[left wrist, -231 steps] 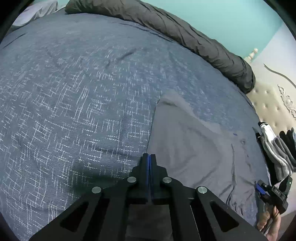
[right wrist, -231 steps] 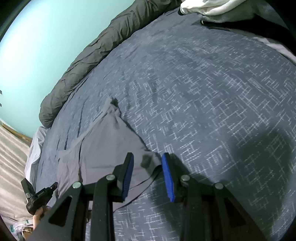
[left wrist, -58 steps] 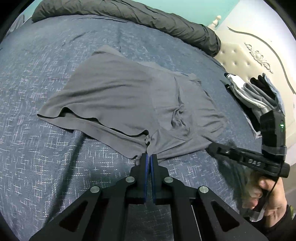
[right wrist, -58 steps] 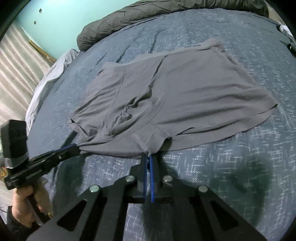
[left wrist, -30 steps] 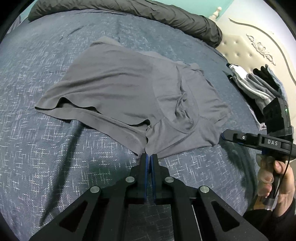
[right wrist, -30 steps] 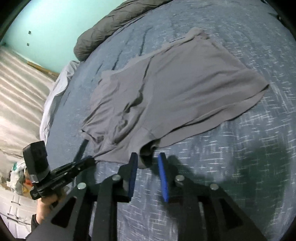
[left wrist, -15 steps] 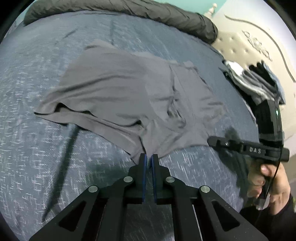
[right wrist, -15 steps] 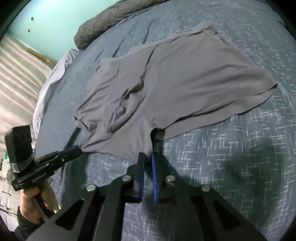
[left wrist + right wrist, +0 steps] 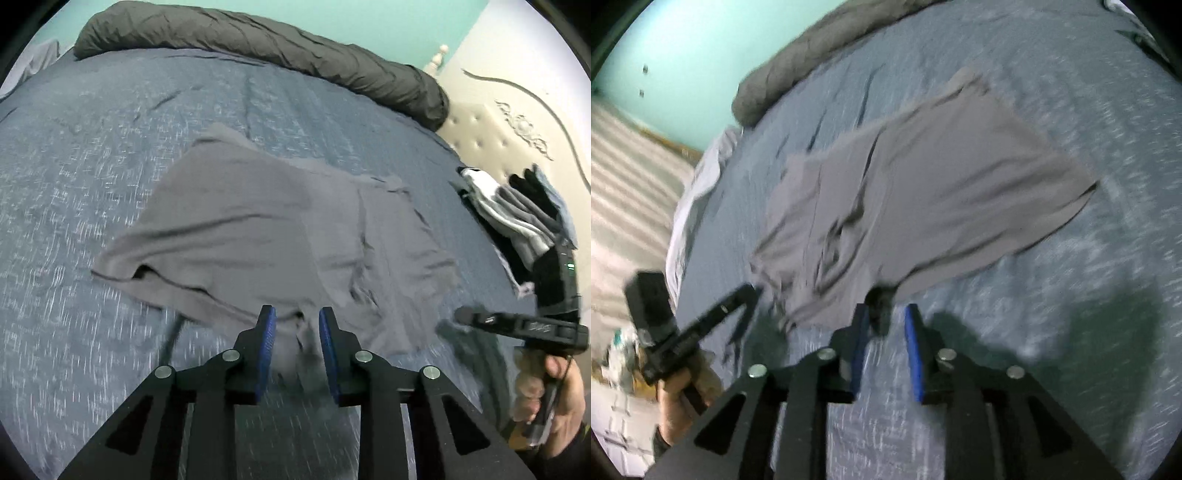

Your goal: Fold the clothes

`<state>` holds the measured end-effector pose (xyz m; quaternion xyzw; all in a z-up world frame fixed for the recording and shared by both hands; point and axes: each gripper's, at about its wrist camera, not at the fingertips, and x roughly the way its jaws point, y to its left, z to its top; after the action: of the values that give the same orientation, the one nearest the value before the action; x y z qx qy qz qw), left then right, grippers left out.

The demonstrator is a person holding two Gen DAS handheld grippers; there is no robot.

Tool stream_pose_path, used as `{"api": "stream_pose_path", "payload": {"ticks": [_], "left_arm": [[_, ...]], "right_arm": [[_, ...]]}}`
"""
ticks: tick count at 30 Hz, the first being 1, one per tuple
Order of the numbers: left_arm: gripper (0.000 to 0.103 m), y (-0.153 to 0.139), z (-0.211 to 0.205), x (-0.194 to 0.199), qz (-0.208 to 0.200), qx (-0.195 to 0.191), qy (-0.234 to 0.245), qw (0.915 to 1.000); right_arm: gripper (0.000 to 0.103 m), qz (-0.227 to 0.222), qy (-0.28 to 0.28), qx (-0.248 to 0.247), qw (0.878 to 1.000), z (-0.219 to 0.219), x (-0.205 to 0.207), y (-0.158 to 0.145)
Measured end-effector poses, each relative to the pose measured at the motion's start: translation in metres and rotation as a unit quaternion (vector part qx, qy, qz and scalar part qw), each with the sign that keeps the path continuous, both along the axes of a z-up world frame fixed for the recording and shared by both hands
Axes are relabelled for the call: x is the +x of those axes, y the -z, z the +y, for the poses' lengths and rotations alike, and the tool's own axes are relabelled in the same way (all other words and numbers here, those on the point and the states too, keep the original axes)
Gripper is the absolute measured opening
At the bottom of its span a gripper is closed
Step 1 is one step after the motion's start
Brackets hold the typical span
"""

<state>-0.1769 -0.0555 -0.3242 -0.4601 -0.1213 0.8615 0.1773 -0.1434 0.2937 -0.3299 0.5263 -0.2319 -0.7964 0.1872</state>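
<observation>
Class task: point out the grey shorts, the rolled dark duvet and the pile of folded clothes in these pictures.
grey shorts [image 9: 258, 229]: left wrist view, middle of the spread fabric.
rolled dark duvet [image 9: 295, 55]: left wrist view, its middle.
pile of folded clothes [image 9: 517, 218]: left wrist view, grey-and-white top layer.

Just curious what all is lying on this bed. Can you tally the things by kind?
Grey garment spread flat: 1
Dark grey rolled duvet along the far edge: 1
Pile of folded clothes by the headboard: 1
Handheld grippers, both with fingers open: 2, left and right
Total: 5
</observation>
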Motion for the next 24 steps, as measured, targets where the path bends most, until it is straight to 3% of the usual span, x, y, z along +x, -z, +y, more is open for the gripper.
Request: {"api": "stream_pose_path", "payload": {"ticks": [2, 8, 17, 24], "left_arm": [[0.026, 0.002, 0.000, -0.012, 0.003, 0.001, -0.006, 1.0000], [0.026, 0.004, -0.009, -0.048, 0.009, 0.002, -0.026, 0.9996], [0.026, 0.015, -0.032, -0.085, -0.001, 0.007, -0.062, 0.9980], [0.027, 0.019, -0.077, -0.073, -0.009, -0.006, -0.122, 0.9924]], "right_arm": [[0.026, 0.010, 0.029, -0.023, 0.999, 0.017, -0.005, -0.002], [0.029, 0.032, 0.070, -0.015, 0.997, 0.042, -0.023, -0.002], [0.030, 0.016, 0.091, -0.031, 0.995, 0.048, -0.040, 0.017], [0.032, 0.016, 0.095, -0.038, 0.995, 0.044, -0.043, 0.020]]}}
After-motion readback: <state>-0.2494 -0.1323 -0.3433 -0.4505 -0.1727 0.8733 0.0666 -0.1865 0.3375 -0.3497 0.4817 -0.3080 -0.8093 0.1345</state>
